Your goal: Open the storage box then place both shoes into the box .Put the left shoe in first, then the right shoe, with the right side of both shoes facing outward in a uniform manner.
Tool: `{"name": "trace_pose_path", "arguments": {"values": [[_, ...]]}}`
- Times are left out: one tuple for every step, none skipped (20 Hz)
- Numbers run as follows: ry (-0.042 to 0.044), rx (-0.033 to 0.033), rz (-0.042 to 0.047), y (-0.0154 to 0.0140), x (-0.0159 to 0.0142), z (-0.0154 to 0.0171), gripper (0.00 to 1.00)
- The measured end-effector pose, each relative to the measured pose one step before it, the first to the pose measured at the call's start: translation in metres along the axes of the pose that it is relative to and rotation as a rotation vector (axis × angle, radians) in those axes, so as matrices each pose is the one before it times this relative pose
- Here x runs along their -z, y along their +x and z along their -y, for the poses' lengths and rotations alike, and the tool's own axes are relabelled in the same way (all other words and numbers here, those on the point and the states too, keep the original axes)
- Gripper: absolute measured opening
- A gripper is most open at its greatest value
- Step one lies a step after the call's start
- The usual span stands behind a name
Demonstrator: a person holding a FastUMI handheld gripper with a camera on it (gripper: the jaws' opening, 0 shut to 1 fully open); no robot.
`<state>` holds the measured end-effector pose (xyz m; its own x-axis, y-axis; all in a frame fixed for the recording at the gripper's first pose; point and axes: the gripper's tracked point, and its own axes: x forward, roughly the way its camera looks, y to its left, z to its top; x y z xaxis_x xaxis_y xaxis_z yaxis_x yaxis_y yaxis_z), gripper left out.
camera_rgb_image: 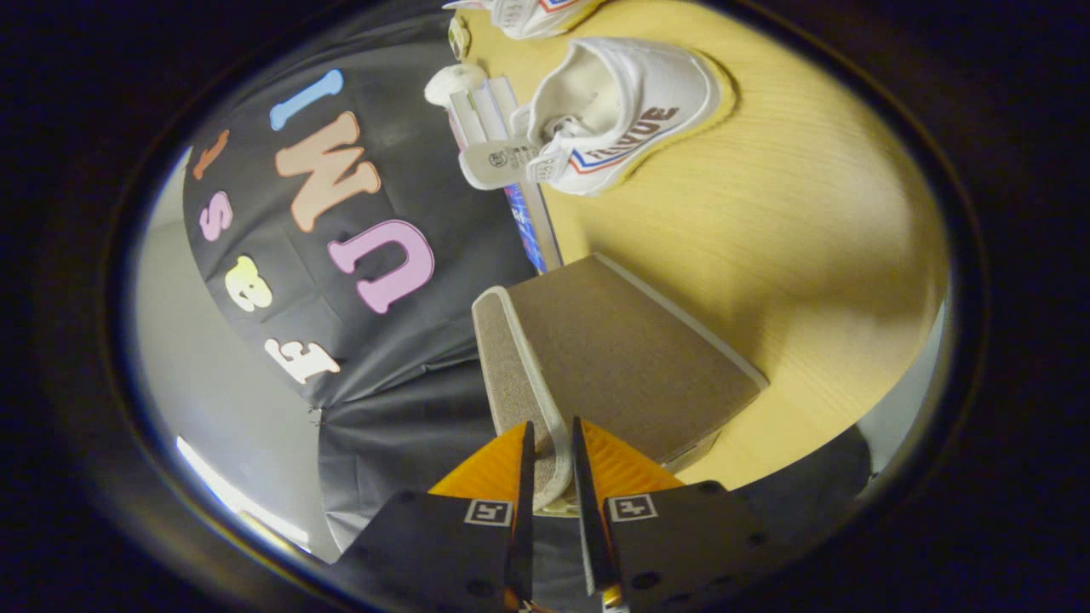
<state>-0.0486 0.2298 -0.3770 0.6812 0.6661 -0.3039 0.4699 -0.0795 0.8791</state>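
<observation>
While the tool (549, 464) pinched the box (613, 358) lid's pale rim between both fingers, the wooden counter (766, 230) stretched beyond. One shoe (626, 115) lay past the box; another shoe (528, 13) was cut off farther back.

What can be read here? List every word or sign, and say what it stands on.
"HAVUE", as best it reads: side of the nearer white shoe.
Hang tag on that shoe: round stamp, too small to read.
Blue printed strip beyond the storage box lid: blurred.
Tongs, closed on the lid's rim: square coded markers, no words.
</observation>
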Motion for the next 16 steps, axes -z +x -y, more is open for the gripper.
{"name": "trace_pose_path", "arguments": {"values": [[0.00108,0.00122,-0.01296,-0.00053,0.00453,-0.00176,0.34],[-0.02825,0.01746,0.00037,-0.00937,-0.00274,0.00389,0.26],[-0.00420,0.00533,0.00699,0.00956,-0.00319,-0.00296,0.22],[-0.01385,-0.00016,-0.01773,-0.00204,0.00571,-0.00368,0.17],[-0.02810,0.00390,-0.00704,0.00955,-0.00461,0.00031,0.12],[-0.01229,0.00695,-0.00412,0.00644,0.00515,0.00066,0.03],[-0.01445,-0.00076,-0.00333,-0.01122,0.00056,-0.00345,0.03],[-0.01899,-0.00054,-0.00271,-0.00270,0.00115,-0.00251,0.03],[-0.01820,-0.00050,0.00202,-0.00479,0.00031,-0.00472,0.03],[-0.02446,0.00161,-0.00051,-0.00162,0.00071,-0.00431,0.03],[-0.02959,0.00438,0.00031,-0.00196,0.00413,-0.00307,0.03],[-0.03086,0.00236,-0.00030,-0.00069,0.00102,-0.00458,0.03],[-0.03407,0.00052,-0.00012,-0.00175,0.00265,-0.00686,0.03],[-0.04034,-0.00344,-0.00263,0.00033,0.00274,-0.00733,0.03],[-0.04323,-0.00144,-0.00601,0.00022,0.00461,-0.01021,0.02],[-0.04247,-0.00598,-0.00415,0.00146,0.00295,-0.01027,0.02]]}}
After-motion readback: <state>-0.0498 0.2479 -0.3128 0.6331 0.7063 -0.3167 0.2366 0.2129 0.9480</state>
